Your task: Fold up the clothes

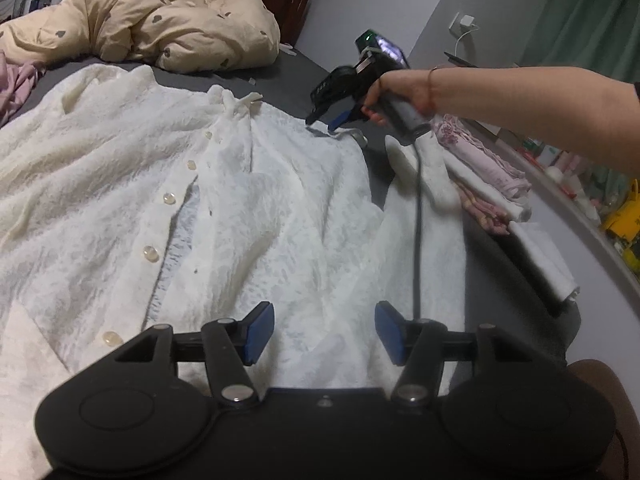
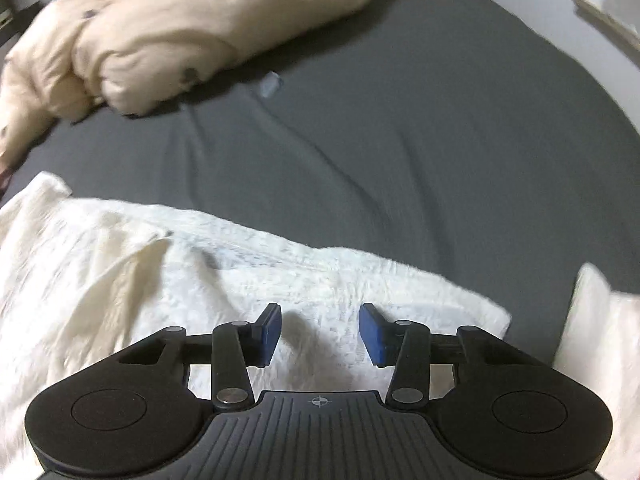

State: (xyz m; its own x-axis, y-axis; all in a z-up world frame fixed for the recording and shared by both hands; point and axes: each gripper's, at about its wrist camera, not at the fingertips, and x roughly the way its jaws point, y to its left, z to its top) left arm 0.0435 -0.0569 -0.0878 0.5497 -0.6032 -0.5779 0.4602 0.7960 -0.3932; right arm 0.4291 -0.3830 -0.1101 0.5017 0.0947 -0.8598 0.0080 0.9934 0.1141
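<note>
A white textured shirt (image 1: 240,200) with a row of pale buttons lies spread over the grey bed sheet (image 1: 292,92). My left gripper (image 1: 325,332) hovers over the shirt's near part, open, with nothing between its blue pads. A person's hand holds my right gripper (image 1: 326,120) at the shirt's far right corner, tilted down toward the cloth. In the right wrist view the right gripper (image 2: 320,334) stands open just above the shirt (image 2: 200,280) near its edge, and the pads grip nothing.
A crumpled beige duvet (image 1: 160,20) (image 2: 180,20) lies at the head of the bed. Folded pink and white clothes (image 1: 480,168) are stacked at the right edge. A pink garment (image 1: 16,84) lies far left. A black cable (image 1: 418,220) hangs across the shirt.
</note>
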